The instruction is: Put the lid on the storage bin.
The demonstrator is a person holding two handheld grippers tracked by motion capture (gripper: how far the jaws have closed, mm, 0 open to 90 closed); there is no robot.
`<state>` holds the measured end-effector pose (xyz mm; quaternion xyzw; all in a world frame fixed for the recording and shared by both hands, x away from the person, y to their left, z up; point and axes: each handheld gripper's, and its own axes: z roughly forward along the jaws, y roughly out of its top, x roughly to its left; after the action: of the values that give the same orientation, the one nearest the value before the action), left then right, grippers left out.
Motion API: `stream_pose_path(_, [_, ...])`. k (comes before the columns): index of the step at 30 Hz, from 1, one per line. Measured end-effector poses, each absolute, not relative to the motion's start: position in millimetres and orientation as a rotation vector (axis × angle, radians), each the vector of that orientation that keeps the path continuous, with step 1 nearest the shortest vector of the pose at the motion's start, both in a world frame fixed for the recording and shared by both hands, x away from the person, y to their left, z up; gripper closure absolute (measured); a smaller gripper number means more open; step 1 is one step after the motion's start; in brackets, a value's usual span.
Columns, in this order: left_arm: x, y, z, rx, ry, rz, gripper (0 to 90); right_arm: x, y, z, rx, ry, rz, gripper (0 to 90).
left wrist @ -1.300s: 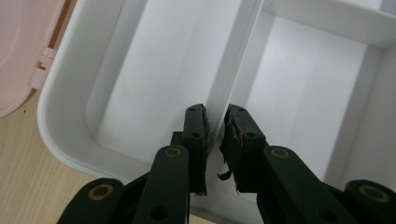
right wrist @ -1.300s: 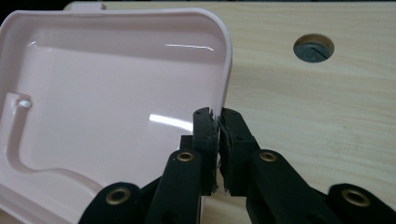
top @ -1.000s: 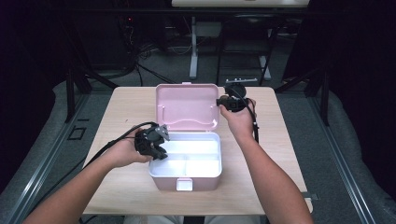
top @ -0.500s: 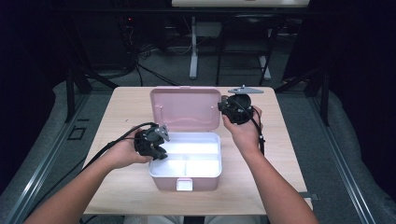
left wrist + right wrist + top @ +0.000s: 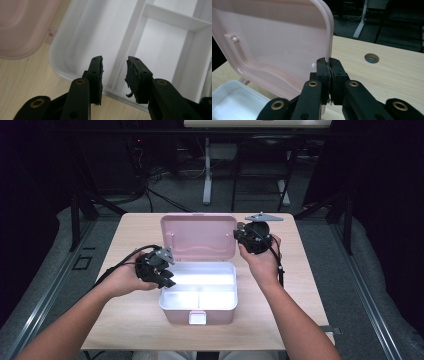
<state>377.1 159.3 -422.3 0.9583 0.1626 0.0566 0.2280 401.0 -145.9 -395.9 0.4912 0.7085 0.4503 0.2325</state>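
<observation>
While the right gripper (image 5: 329, 65) pinches the edge of the pink lid (image 5: 198, 236), its two black jaws are squeezed tight on that thin rim. In the high view this right gripper (image 5: 242, 236) sits at the lid's 3 o'clock side, and the lid stands up, tilted back from the box. At 8 o'clock from there, the left gripper (image 5: 167, 281) rests at the 9 o'clock side of the white box (image 5: 223, 299). Its jaws are apart and hold nothing. In the left gripper view, the left gripper (image 5: 114, 71) hangs just over the near wall of the white box (image 5: 82, 42), right by a thin white wall that splits the inside into parts. The box sits in the middle of the light wooden table (image 5: 300, 285). A small round hole (image 5: 371, 58) is in the table past the lid.
</observation>
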Motion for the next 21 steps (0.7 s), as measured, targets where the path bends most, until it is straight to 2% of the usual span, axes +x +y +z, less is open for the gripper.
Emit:
stream_pose_path(5, [383, 173, -409, 2.518, 0.567, 0.233, 62.5, 400, -146, -396, 1.349, 1.945, 1.245, 87.2])
stream_pose_path(6, [386, 179, -404, 2.453, 0.626, 0.295, 62.4, 400, -146, -396, 1.350, 1.944, 1.250, 87.2])
stream_pose_path(14, [401, 191, -386, 2.207, 0.841, 0.489, 63.7, 398, -148, -397, 1.344, 1.943, 1.262, 87.2])
stream_pose_path(21, [411, 192, -382, 2.079, 0.931, 0.546, 62.8, 396, -148, -397, 1.338, 1.943, 1.272, 87.2])
